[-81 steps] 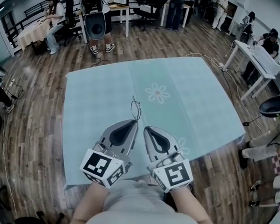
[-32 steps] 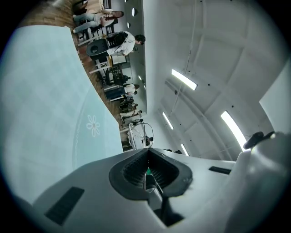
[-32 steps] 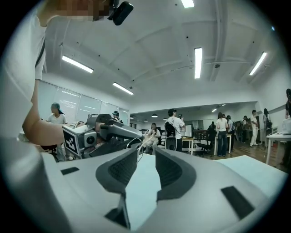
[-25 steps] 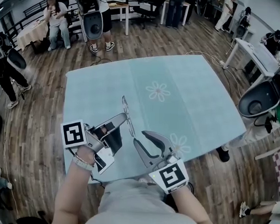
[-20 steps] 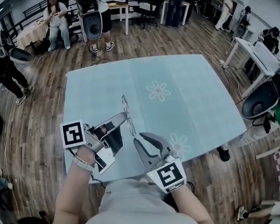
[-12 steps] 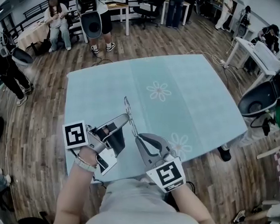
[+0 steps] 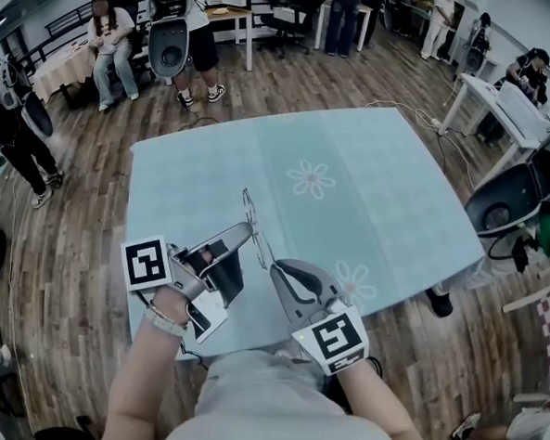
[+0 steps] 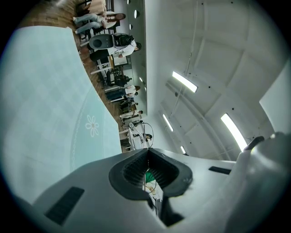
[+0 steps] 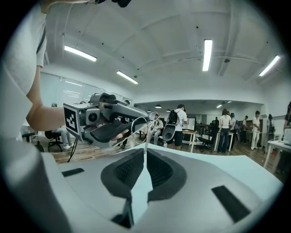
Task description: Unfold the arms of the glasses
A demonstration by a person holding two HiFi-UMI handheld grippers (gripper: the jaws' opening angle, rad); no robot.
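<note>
The thin wire glasses (image 7: 249, 204) hang above the pale blue tablecloth (image 7: 379, 184). My left gripper (image 7: 249, 230), rolled onto its side, is shut on them near the lens rim; in its own view a thin wire (image 8: 146, 136) rises from the closed tips (image 8: 148, 150). My right gripper (image 7: 272, 268) sits just right of it. Its jaws have just been closing, and the tips (image 9: 146, 150) now pinch the glasses' thin arm (image 9: 145, 142). The round lens rim (image 9: 138, 124) and the left gripper (image 9: 111, 125) show right behind.
The table's near edge runs under my forearms, with wood floor all round. People (image 7: 105, 41) sit and stand at the back left. White desks (image 7: 505, 112) and a person with a grey dish-shaped device (image 7: 504, 196) are at the right.
The right gripper's jaws were wide apart a second ago and now meet on the glasses' arm. The left gripper and the glasses have kept still.
</note>
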